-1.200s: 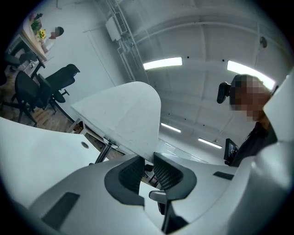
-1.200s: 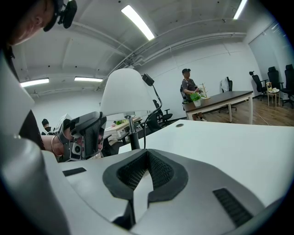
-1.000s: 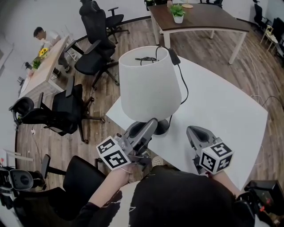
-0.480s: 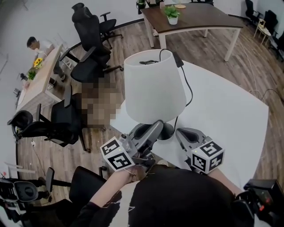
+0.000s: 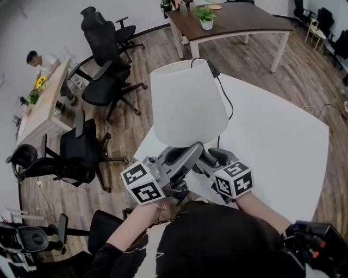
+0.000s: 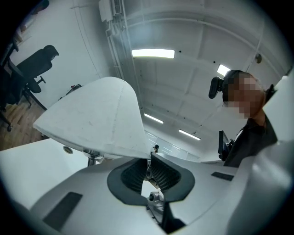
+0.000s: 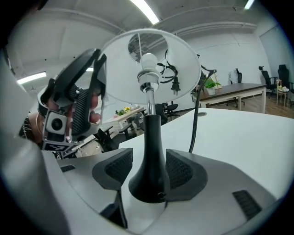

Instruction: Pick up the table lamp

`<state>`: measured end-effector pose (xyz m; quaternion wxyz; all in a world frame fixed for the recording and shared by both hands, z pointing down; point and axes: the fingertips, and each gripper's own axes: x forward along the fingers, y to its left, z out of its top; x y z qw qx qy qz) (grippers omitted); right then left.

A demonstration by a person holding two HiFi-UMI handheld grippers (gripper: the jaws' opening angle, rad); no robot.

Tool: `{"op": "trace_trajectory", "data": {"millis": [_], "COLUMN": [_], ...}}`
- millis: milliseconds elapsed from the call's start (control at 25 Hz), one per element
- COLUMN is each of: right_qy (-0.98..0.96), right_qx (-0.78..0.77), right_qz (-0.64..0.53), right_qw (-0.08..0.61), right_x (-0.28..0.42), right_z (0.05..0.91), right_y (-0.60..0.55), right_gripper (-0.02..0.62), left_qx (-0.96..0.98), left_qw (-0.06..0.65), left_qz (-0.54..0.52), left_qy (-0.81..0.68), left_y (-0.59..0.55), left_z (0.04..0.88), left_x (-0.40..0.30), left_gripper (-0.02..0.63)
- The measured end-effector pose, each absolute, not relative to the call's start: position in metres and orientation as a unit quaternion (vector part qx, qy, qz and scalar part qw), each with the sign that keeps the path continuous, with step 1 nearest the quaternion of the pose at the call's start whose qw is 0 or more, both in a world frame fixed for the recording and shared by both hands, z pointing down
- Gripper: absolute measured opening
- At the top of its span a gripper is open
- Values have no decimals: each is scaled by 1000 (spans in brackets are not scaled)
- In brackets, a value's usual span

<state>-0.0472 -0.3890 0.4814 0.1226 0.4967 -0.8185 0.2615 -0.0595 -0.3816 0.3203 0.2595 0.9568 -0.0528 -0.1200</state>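
The table lamp has a white shade (image 5: 187,103), a bulb (image 7: 148,62) and a black stem flaring into a round base (image 7: 149,183), and it stands near the left edge of the white table (image 5: 272,141). My left gripper (image 5: 197,147) reaches up under the shade; its jaws are closing, and the pads pinch the thin lower rim (image 6: 138,153). My right gripper (image 5: 206,155) is low at the foot; its jaws are opening and stand either side of the base, which sits between the pads (image 7: 115,167). The black cord (image 7: 196,114) hangs down behind the stem.
Left of the table, black office chairs (image 5: 100,81) stand on the wood floor. A brown table (image 5: 234,21) with a potted plant (image 5: 205,16) is at the back. A person (image 5: 35,57) sits at a far desk. The table's left edge (image 5: 142,144) runs close to the lamp.
My right gripper has swung in from the right, down to the lamp's base. The left gripper has stayed at the shade's lower rim.
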Motion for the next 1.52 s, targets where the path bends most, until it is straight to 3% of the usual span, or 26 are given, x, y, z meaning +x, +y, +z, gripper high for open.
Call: {"op": "trace_trajectory", "data": {"millis": [400, 1080, 1520], "right_qy": [-808, -801, -808], "right_qx": [515, 534, 545], "right_qz": [200, 216, 185], "right_qw": [206, 160, 125], "right_x": [-53, -46, -38], "right_z": [501, 494, 465], "right_y": [-404, -405, -397], "right_gripper": [197, 172, 172], "left_qx": [967, 972, 981], "left_qw": [234, 216, 167], "left_qz": [-93, -84, -91], "left_qy": [-46, -38, -27], "left_y": [-392, -384, -364], "left_z": [322, 315, 287], "left_x": [-60, -52, -42], "left_gripper": [21, 21, 21]}}
